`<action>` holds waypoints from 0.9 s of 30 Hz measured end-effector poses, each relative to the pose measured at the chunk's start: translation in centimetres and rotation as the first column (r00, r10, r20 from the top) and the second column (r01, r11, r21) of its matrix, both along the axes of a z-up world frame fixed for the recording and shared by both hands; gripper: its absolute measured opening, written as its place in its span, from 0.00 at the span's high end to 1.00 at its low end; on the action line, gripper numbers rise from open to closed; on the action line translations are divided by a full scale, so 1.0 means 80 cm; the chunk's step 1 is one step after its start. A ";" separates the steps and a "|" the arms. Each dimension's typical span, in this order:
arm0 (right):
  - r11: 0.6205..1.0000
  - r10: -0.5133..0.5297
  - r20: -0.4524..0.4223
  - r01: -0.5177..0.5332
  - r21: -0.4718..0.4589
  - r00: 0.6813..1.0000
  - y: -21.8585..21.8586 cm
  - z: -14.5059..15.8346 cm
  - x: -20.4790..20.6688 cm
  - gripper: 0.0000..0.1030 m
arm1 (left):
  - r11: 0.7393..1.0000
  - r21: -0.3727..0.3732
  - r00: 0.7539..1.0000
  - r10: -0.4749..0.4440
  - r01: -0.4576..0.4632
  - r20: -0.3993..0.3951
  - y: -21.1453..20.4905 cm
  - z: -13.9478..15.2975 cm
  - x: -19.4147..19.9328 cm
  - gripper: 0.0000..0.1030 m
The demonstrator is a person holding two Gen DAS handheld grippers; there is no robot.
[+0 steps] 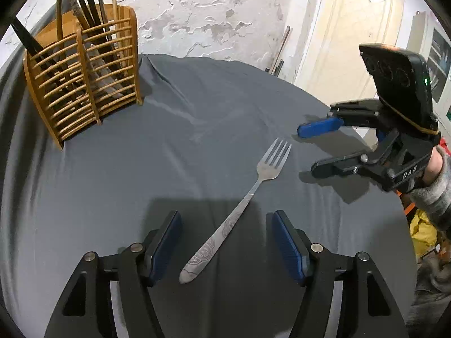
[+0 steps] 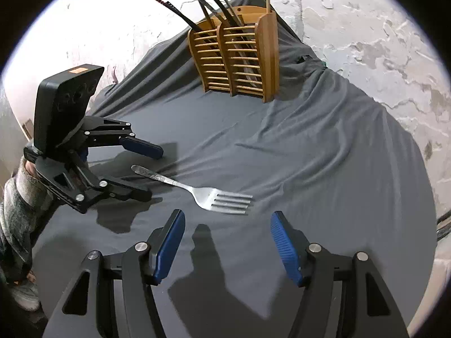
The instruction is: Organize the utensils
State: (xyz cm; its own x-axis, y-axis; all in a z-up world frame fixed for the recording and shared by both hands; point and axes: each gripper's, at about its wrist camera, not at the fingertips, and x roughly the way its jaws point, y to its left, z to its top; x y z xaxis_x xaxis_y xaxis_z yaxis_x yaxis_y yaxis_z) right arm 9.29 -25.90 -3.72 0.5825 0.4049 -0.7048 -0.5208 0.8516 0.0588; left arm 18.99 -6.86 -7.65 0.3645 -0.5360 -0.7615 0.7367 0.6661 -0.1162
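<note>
One steel fork — embossed handle

— What do you have behind the worktop?

— A whitewashed wall on the far side, its plaster peeling in flakes and grey patches. From your right wrist view the same wall runs along the far right, cracked and blotchy.

— And the worktop itself?

— You see it draped in a dark grey cloth, creased into long folds, rising in a hump at the far end.

— Anything to your right?

— A cream panelled door at the far right, a thin rod leaning beside it, a glass-fronted cabinet further right, and something yellow low down near the edge.
</note>
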 end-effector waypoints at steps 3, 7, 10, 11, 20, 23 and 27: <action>1.000 -0.008 -0.024 0.008 -0.008 1.000 0.002 -0.011 0.001 0.33 | 0.996 -0.030 0.994 0.086 -0.088 -0.067 0.011 -0.001 0.018 1.00; 1.000 -0.009 -0.021 0.009 0.029 1.000 -0.001 -0.006 -0.002 0.33 | 0.996 -0.027 0.993 0.082 -0.085 -0.085 0.015 -0.001 0.027 1.00; 1.000 -0.013 -0.020 0.013 0.024 1.000 0.001 -0.006 0.000 0.33 | 0.997 0.006 0.996 0.078 -0.077 -0.045 0.008 0.002 0.021 1.00; 1.000 -0.013 -0.021 0.013 0.024 1.000 0.001 -0.006 0.000 0.33 | 0.997 0.010 0.996 0.074 -0.074 -0.039 0.008 0.002 0.021 1.00; 1.000 -0.009 -0.003 0.009 0.017 1.000 0.006 0.005 0.003 0.33 | 0.997 0.056 0.995 0.039 -0.044 0.096 -0.001 0.014 -0.007 0.77; 1.000 -0.007 -0.007 0.007 0.026 1.000 0.007 0.005 0.003 0.33 | 0.997 0.072 0.995 0.001 -0.008 0.096 -0.008 0.010 -0.013 0.52; 0.999 -0.001 -0.010 0.001 0.036 1.000 0.009 0.004 -0.001 0.33 | 0.997 0.077 0.996 -0.031 0.024 0.089 -0.016 0.005 -0.019 0.52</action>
State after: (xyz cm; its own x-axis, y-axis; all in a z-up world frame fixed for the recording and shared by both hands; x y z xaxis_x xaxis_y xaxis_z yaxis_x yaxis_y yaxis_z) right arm 9.23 -25.16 -3.42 0.5759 0.4296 -0.6956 -0.5195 0.8493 0.0944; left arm 17.45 -8.17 -7.25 0.4195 -0.4886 -0.7650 0.7601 0.6497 0.0019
